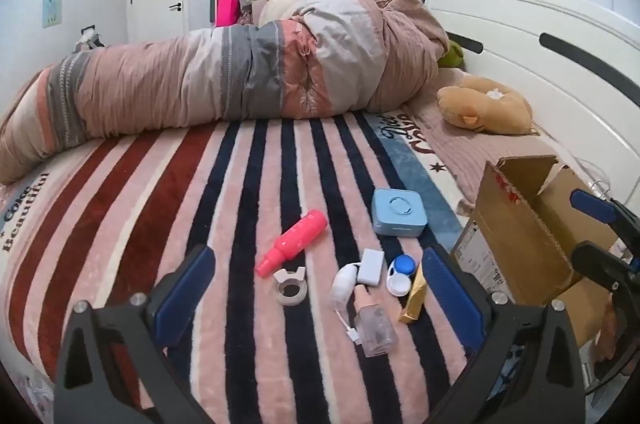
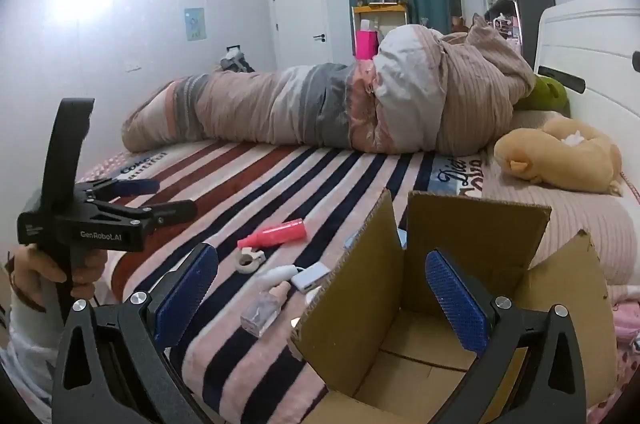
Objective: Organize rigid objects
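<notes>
While both hand-held grippers hover with jaws spread and nothing between them, the left hand-held gripper [image 1: 316, 288] over the items and the right hand-held gripper [image 2: 322, 286] above the one open cardboard box [image 2: 476, 232], the striped bed [image 1: 168, 183] carries one blue case [image 1: 398, 212], one pink bottle [image 1: 294, 242], one glass bottle [image 1: 374, 324], one tape roll [image 1: 290, 288], one white adapter [image 1: 370, 266], one lens case [image 1: 400, 274] and one gold packet [image 1: 414, 298] beside the box.
</notes>
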